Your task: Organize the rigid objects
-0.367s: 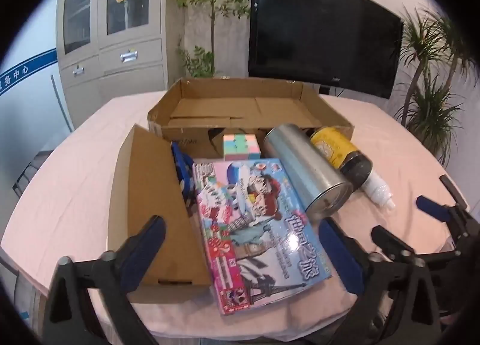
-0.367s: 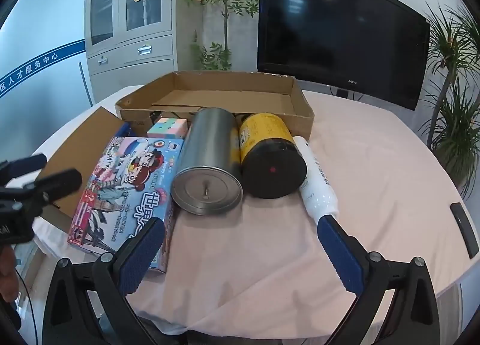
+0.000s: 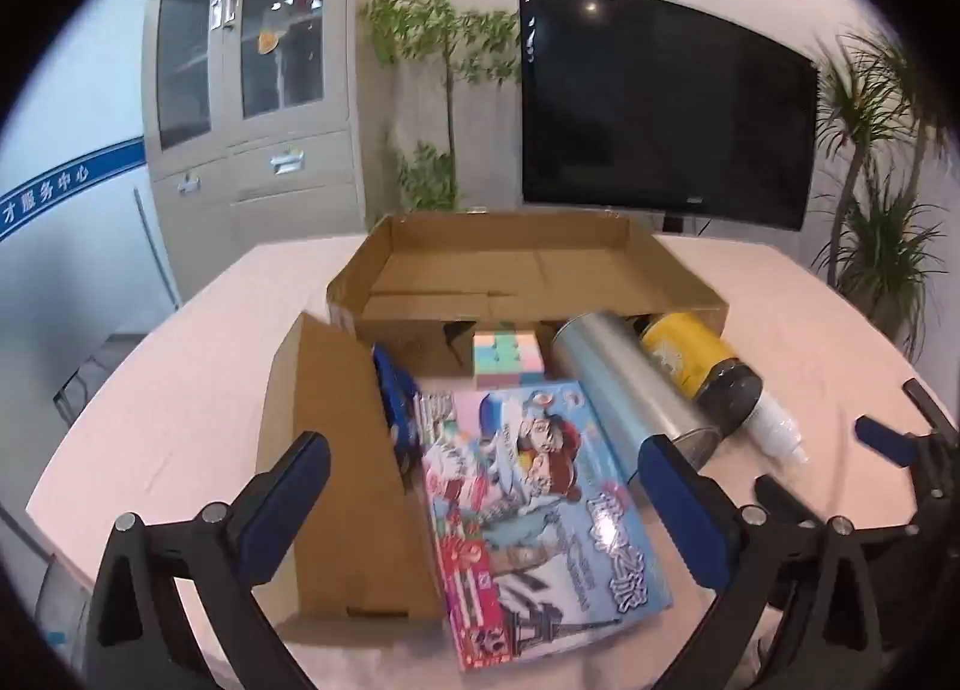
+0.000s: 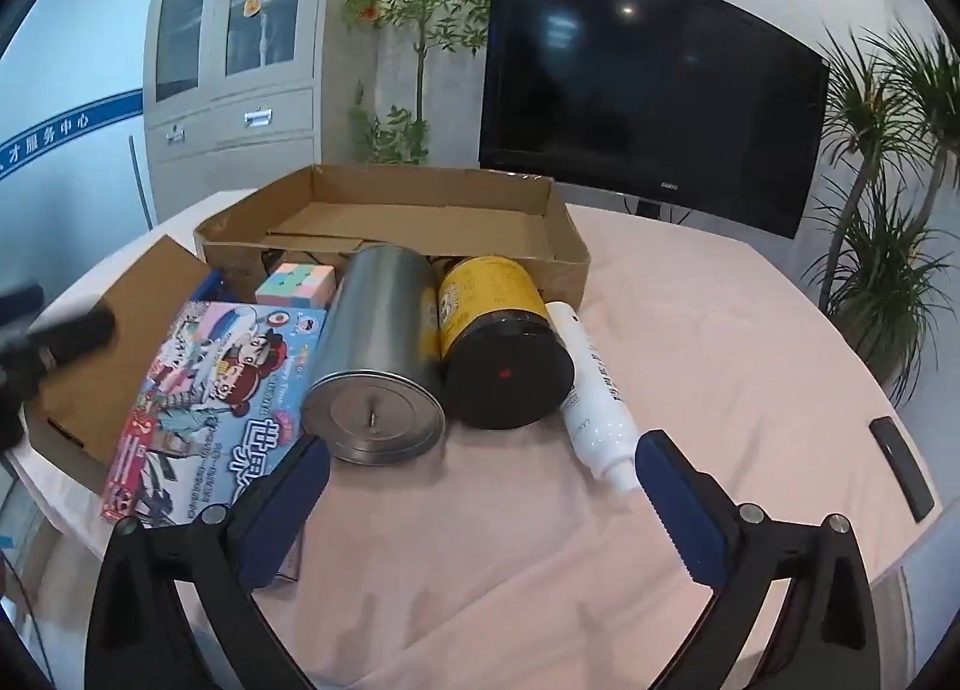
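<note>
An empty open cardboard tray [image 3: 690,276] [image 4: 564,246] sits at the back of the pink table. In front of it lie a pastel cube [image 3: 507,354] [image 4: 294,285], a steel canister [image 3: 624,390] [image 4: 378,354], a yellow jar with a black lid [image 3: 696,354] [image 4: 498,330], a white bottle [image 3: 774,426] [image 4: 594,390], a colourful puzzle box [image 3: 540,510] [image 4: 204,384] and a brown carton [image 3: 336,450] [image 4: 114,354]. My left gripper [image 3: 480,486] is open and empty above the puzzle box. My right gripper [image 4: 480,486] is open and empty, short of the canister and jar.
A black remote [image 4: 900,465] lies at the table's right edge. A blue object [image 3: 393,408] is wedged between the carton and the puzzle box. A television [image 4: 648,84], a grey cabinet [image 4: 234,60] and potted plants [image 4: 888,246] stand behind the table.
Both grippers have risen and drawn slightly nearer the objects. Nothing on the table has moved.
</note>
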A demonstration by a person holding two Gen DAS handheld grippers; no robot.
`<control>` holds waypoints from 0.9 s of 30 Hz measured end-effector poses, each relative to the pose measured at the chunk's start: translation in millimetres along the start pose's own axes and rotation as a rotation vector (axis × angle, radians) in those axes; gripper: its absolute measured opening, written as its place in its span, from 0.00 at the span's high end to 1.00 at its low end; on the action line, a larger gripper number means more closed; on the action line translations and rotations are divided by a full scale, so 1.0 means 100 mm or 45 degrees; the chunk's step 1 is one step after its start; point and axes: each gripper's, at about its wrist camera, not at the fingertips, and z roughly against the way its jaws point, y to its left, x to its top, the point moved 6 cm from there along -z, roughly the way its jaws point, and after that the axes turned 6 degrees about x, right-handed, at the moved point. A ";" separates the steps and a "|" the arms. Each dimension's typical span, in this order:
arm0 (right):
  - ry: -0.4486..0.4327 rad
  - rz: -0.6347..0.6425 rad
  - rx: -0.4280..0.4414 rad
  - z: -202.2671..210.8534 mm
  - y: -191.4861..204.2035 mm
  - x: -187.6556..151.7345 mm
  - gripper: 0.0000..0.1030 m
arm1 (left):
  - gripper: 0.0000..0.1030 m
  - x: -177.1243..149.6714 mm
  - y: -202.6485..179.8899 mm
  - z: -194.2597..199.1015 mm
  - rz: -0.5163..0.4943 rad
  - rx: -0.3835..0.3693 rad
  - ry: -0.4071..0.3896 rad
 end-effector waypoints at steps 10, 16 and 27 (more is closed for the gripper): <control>0.049 0.035 0.019 0.10 0.04 -0.08 0.00 | 0.01 -0.12 -0.22 -0.18 -0.097 0.047 0.049; 0.067 0.045 0.006 0.07 0.04 -0.07 0.00 | 0.01 -0.17 -0.20 -0.21 -0.076 0.031 0.072; 0.080 0.098 -0.018 0.04 0.14 -0.03 0.01 | 0.01 -0.19 -0.10 -0.25 -0.052 0.020 0.092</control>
